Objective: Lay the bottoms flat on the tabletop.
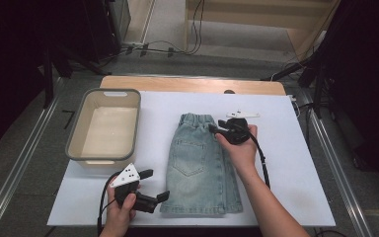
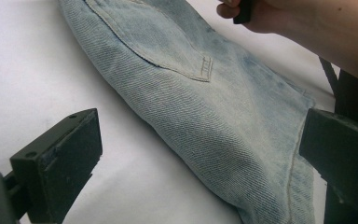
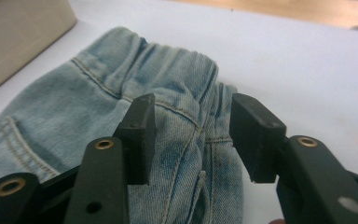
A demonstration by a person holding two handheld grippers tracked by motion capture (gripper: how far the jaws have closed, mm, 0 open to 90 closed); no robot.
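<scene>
On the white tabletop [image 1: 286, 163] lie folded pale denim shorts [image 1: 200, 168], back pocket up, waistband toward the far edge and hem toward the person. Just left of them, well apart from the fabric, stands a grey-rimmed tub [image 1: 74, 133] with a cream inside.

At the waistband's right end, the right claw [image 1: 213, 129] sits low over the gathered denim. Seen from the right gripper view, its jaws stand partly apart with a ridge of the waistband [image 3: 186, 100] between and beyond them; neither pad presses on the cloth, though the left jaw looks very close to it. Whether it touches I cannot tell.

Near the front edge, the left claw [image 1: 155, 185] hovers beside the shorts' lower left corner, pointing toward the hem. Its jaws are wide apart and hold nothing; in the left gripper view the hem corner [image 2: 279, 186] lies on the tabletop between them, with white surface under the left jaw. The person's right forearm [image 1: 266, 197] crosses the tabletop beside the shorts.
</scene>
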